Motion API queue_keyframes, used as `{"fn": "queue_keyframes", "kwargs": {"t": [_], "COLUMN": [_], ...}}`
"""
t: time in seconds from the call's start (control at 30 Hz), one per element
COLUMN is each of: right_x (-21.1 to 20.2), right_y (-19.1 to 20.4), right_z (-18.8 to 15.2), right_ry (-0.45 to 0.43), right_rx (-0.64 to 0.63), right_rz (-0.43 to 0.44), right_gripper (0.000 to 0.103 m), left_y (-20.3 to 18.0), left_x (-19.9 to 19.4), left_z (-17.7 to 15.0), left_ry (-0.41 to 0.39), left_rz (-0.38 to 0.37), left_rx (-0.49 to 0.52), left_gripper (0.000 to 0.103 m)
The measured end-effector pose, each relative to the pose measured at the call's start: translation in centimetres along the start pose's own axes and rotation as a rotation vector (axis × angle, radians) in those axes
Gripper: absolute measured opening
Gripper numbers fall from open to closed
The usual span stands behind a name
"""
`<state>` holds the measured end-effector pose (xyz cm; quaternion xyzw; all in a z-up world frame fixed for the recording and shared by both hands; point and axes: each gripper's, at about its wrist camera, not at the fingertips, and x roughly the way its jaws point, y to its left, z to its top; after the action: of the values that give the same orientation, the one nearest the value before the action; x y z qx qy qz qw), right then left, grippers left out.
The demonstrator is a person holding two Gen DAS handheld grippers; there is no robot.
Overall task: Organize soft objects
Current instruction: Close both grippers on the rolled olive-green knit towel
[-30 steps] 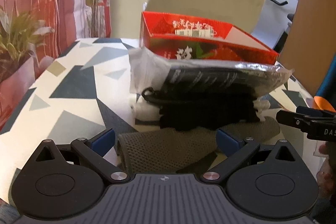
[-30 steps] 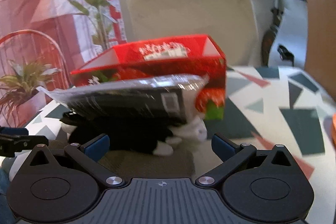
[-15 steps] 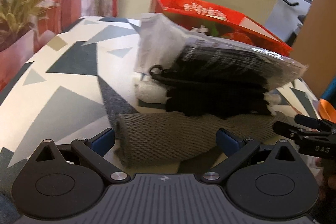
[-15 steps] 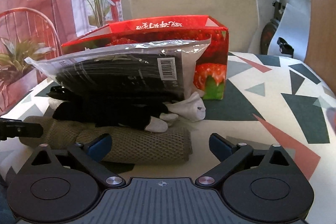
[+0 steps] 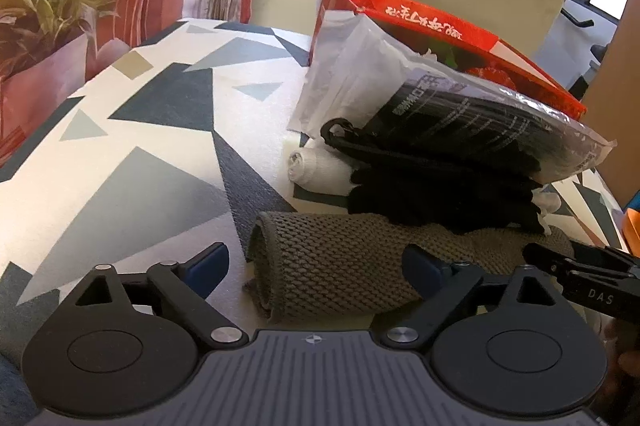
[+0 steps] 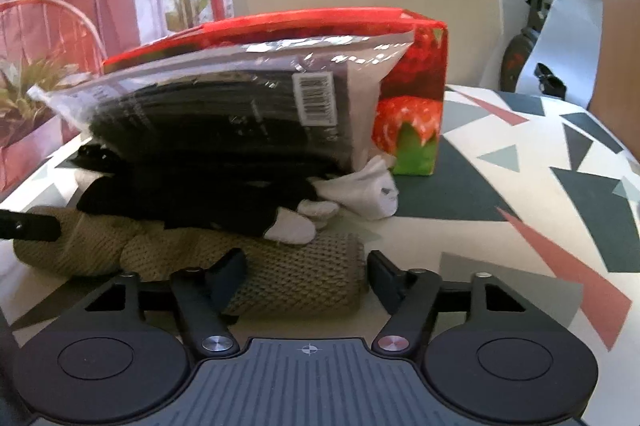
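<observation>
Nearest, at the counter's near edge, lies the roll of olive knit, one end between each claw's jaws. The left claw stands open around its end, pads apart from the cloth. The right claw has just been closing; its left pad looks against the knit, the right not yet, so likely a two-ended lift. Behind, black-and-white socks lie under a bagged pack, leaning on the red box.

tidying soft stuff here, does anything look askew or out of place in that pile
Yes: the clear plastic packet sits tilted on the heap of black and white socks, propped against the red strawberry box, not lying flat.
</observation>
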<state>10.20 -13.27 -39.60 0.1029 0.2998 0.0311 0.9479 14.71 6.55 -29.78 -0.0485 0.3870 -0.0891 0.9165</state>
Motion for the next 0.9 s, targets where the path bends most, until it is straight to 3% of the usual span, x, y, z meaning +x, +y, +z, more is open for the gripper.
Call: {"fn": "queue_keyframes", "kwargs": {"t": [0.17, 0.4, 0.7, 0.83, 0.9], "right_x": [-0.18, -0.23, -0.19, -0.15, -0.15], "right_y": [-0.39, -0.56, -0.62, -0.71, -0.72], "right_z": [-0.10, -0.15, -0.18, -0.18, -0.19], "right_ry": [-0.002, -0.005, -0.005, -0.005, -0.004], "right_rx": [0.010, 0.014, 0.020, 0.027, 0.027], "right_rz": [0.018, 0.028, 0.031, 0.036, 0.037], "right_gripper": [0.053, 0.051, 0.051, 0.051, 0.051], "left_y": [0.15, 0.96, 0.36, 0.24, 0.28], "left_x": [-0.07, 0.49, 0.72, 0.69, 0.63], "left_z": [-0.16, -0.22, -0.50, -0.52, -0.51], "left_ry": [0.001, 0.029, 0.005, -0.001, 0.004], "left_rz": [-0.001, -0.004, 0.005, -0.011, -0.048], "left_rx": [-0.002, -0.060, -0.007, 0.008, 0.008], "left_gripper": [0.083, 0.082, 0.079, 0.067, 0.052]}}
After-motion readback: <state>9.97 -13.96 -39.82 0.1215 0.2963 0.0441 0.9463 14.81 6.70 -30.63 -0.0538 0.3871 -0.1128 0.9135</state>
